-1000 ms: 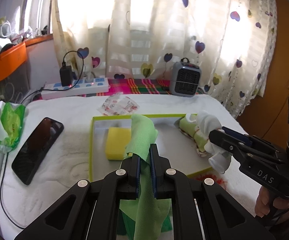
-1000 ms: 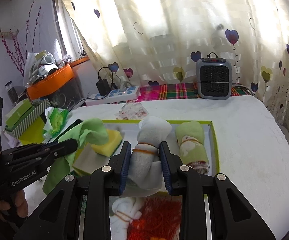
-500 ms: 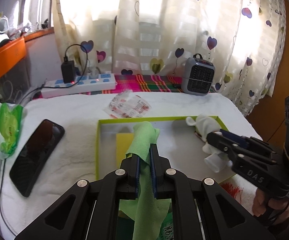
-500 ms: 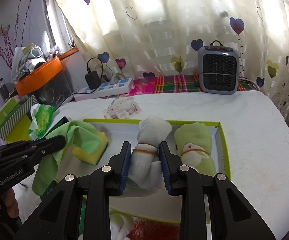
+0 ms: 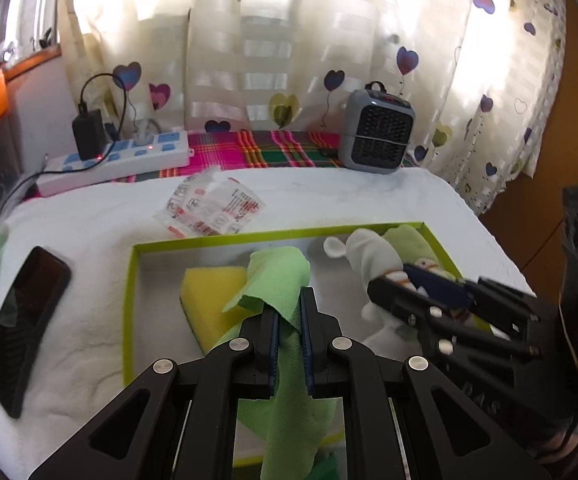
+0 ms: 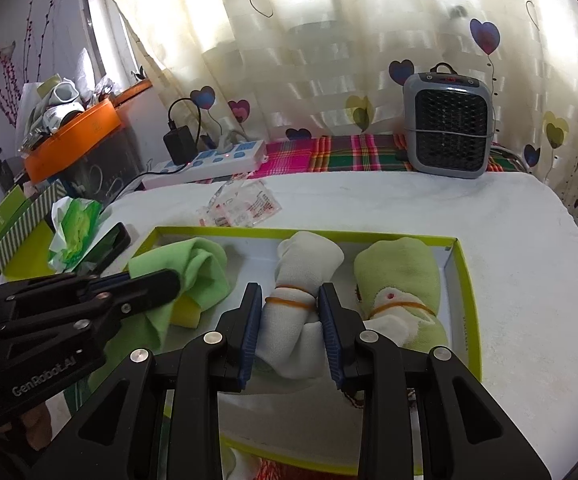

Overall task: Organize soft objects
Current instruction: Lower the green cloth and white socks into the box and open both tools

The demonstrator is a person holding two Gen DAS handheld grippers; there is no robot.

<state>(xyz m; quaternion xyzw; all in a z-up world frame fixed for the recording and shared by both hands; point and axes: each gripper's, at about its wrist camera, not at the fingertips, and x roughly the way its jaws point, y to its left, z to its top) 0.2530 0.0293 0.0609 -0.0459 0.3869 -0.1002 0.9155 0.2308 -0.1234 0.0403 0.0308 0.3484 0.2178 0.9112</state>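
Tray (image 6: pixel 455 268), green-rimmed, on white cloth (image 6: pixel 529 240). Left gripper (image 5: pixel 289 304) clamped tight on green rag (image 5: pixel 281 276), rag pinched between pads and hanging down below, its top flopped over yellow sponge (image 5: pixel 209 292) at tray's left end. Right gripper (image 6: pixel 291 300) clamped on white sock roll (image 6: pixel 305 264) banded with orange elastic, held over tray's middle; whether touching the floor, cannot tell. Green sock roll (image 6: pixel 401 272) lying just beside, at tray's right end, also banded. Phone (image 5: pixel 25 320) and green packet (image 6: pixel 77 232) left of tray on cloth. Clear wrapper (image 5: pixel 209 208) just behind tray. Power strip (image 5: pixel 121 160) and heater (image 6: pixel 447 136) at back, in front of heart-print curtain (image 6: pixel 329 40). Orange bin (image 6: pixel 73 140) at far left.
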